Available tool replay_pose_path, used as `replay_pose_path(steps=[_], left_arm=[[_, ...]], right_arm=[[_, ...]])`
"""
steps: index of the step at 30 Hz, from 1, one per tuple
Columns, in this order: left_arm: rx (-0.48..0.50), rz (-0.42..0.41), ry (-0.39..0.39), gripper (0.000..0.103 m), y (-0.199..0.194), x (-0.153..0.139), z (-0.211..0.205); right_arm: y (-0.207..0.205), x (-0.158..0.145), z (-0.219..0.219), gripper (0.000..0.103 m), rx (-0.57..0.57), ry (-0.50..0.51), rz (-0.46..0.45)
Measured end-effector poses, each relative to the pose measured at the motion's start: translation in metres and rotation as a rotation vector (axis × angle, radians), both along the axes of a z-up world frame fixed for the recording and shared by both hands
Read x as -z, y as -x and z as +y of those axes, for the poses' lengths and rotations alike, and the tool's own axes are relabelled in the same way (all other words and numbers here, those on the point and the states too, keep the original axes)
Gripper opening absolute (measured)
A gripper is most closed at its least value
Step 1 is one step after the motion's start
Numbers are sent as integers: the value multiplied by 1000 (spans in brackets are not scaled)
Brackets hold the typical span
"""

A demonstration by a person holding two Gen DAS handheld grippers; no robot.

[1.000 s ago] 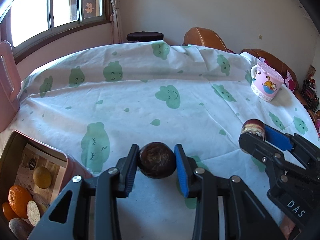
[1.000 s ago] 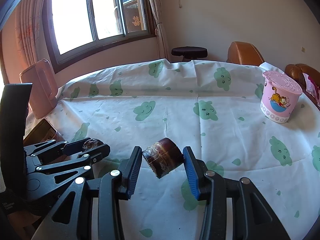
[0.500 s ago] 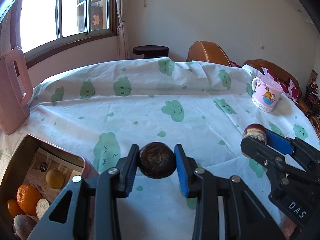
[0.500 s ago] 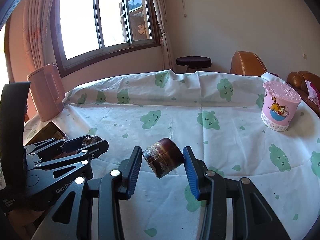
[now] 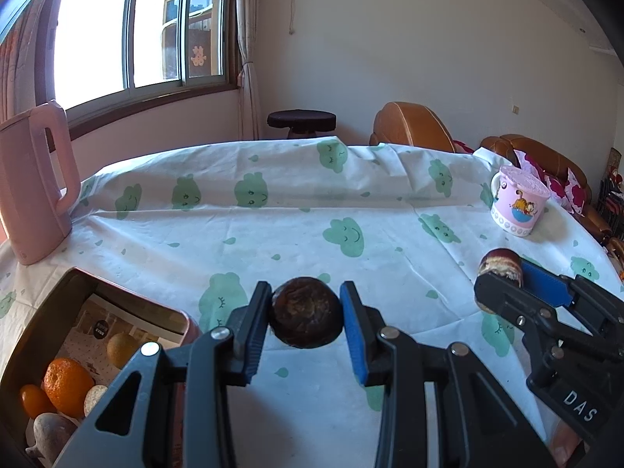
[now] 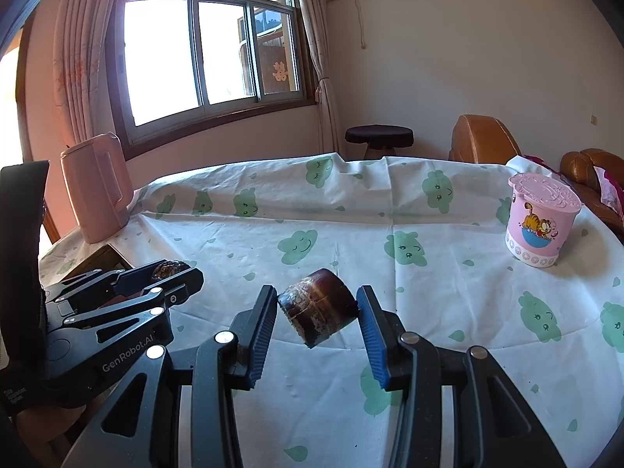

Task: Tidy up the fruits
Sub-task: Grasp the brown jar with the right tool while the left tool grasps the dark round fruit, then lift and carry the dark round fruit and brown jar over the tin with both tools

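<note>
Left tongs (image 5: 305,321) clamp a round dark fruit (image 5: 306,312), no clear long axis, above the tabletop (image 5: 351,202). Right tongs (image 6: 316,321) pinch a tilted fruit chunk (image 6: 318,308), its axis running toward 1 o'clock; gripped cornerwise, it might twist free. Both could miss the fruit tray (image 5: 43,312) at 8 o'clock.

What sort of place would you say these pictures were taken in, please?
Most likely a lived-in home's dining or living room: a table under a cloud-print tablecloth, leather armchairs behind it, a curtained window, and a pink kettle.
</note>
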State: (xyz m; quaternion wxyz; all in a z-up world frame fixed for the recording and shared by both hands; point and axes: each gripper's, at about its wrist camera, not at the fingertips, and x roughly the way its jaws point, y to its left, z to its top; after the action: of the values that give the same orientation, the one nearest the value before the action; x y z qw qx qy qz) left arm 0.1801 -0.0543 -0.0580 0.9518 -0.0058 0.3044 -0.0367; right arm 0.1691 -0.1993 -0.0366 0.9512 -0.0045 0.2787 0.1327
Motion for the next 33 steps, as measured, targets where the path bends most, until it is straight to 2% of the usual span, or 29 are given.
replay_pose_path(steps=[33], left_arm=[[-32,-145,-6,38,26,-14,3]], right_arm=[[23,-12,0,45,4,3,-132]])
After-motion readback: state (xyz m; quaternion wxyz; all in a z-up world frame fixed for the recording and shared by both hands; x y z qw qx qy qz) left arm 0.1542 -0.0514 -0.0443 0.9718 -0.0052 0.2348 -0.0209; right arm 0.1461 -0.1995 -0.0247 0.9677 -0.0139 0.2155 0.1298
